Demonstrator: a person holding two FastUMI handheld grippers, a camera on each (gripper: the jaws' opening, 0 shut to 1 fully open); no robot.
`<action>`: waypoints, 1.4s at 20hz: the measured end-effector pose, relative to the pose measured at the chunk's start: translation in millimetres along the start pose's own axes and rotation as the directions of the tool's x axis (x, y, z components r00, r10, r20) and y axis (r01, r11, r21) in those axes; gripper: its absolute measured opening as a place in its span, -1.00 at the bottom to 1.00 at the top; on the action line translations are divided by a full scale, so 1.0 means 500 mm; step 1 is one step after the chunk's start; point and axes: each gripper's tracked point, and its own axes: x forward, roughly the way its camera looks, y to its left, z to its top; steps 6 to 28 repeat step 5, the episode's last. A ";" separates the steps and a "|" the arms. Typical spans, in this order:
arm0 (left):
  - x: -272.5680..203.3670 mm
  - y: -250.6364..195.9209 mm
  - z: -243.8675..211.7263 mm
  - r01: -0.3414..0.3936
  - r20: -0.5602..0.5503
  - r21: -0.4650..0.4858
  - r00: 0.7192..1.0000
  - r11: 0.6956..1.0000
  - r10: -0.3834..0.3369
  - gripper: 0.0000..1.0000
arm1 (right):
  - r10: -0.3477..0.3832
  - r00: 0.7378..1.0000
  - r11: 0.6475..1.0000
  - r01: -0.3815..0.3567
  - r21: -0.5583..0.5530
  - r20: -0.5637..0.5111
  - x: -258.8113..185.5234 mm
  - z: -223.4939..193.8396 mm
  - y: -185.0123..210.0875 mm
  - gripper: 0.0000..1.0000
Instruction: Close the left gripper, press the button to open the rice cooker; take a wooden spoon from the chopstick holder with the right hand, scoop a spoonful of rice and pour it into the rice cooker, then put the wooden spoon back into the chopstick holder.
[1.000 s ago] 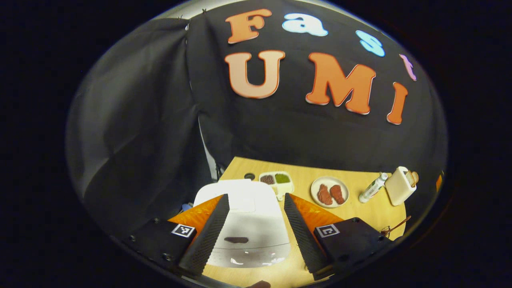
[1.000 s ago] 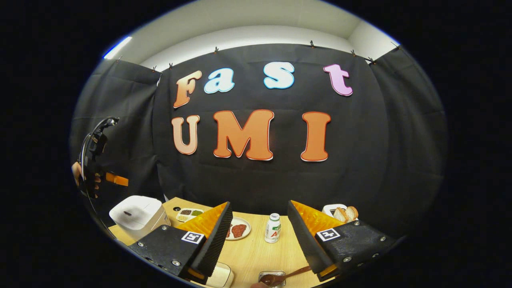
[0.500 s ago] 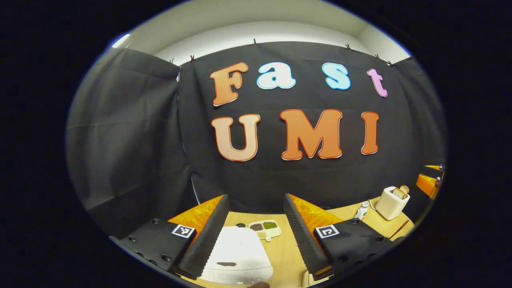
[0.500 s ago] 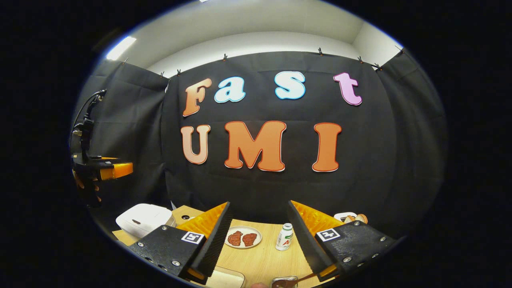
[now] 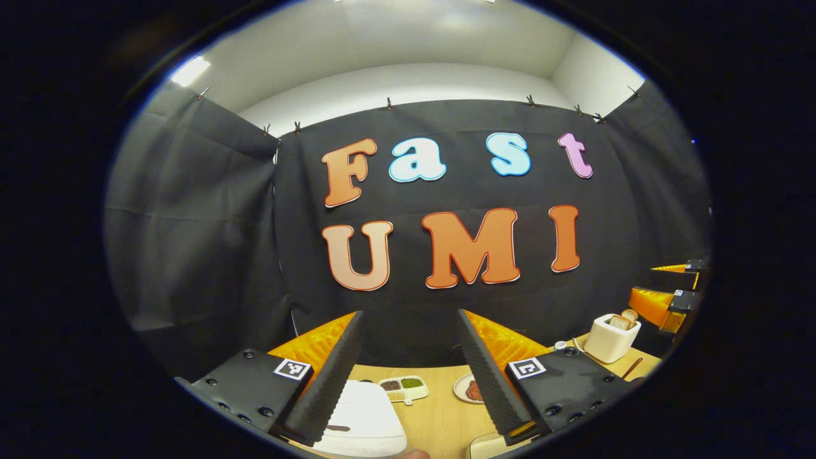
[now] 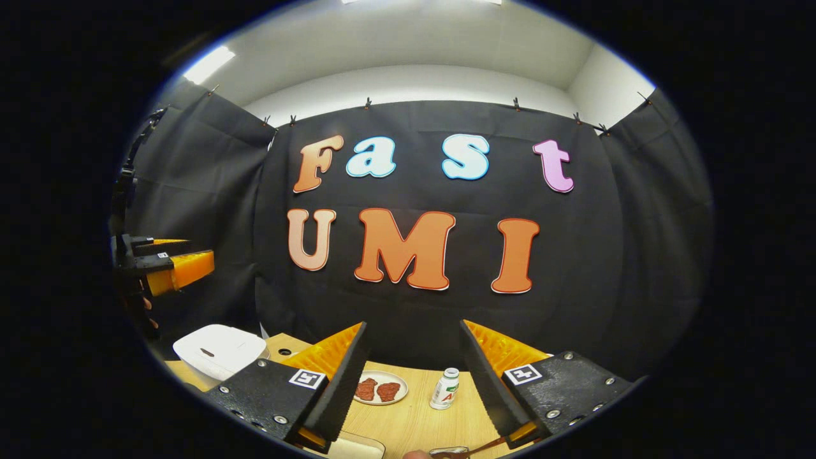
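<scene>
The white rice cooker (image 5: 363,422) stands with its lid down at the bottom of the left gripper view, below and just beyond my left gripper (image 5: 408,313). That gripper is open, holds nothing and points level at the booth wall. In the right gripper view the cooker (image 6: 217,349) sits at the table's left end, with the left gripper (image 6: 201,250) hanging high above it. My right gripper (image 6: 413,325) is open and holds nothing. A wooden spoon (image 6: 479,444) lies at the bottom edge, its head in a small container (image 6: 446,452).
On the wooden table (image 6: 414,414) are a plate of red meat (image 6: 377,387), a small white bottle (image 6: 445,387), a divided condiment tray (image 5: 401,387) and a white toaster with bread (image 5: 609,336). A pale container (image 6: 354,448) lies at the near edge.
Both grippers have risen and tilted up, so the table has slid toward the bottom of both views. The left gripper has left its place close over the cooker. Both stayed open.
</scene>
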 end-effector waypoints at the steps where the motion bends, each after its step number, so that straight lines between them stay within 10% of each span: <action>1: -0.002 -0.007 0.000 0.001 0.003 -0.001 1.000 1.000 -0.001 0.97 | 0.000 1.000 1.000 0.000 0.001 -0.003 0.000 -0.004 0.002 0.74; 28: -0.002 -0.022 0.013 0.009 0.026 0.003 1.000 1.000 -0.009 0.97 | -0.001 1.000 1.000 0.001 0.008 -0.005 -0.001 -0.004 0.008 0.74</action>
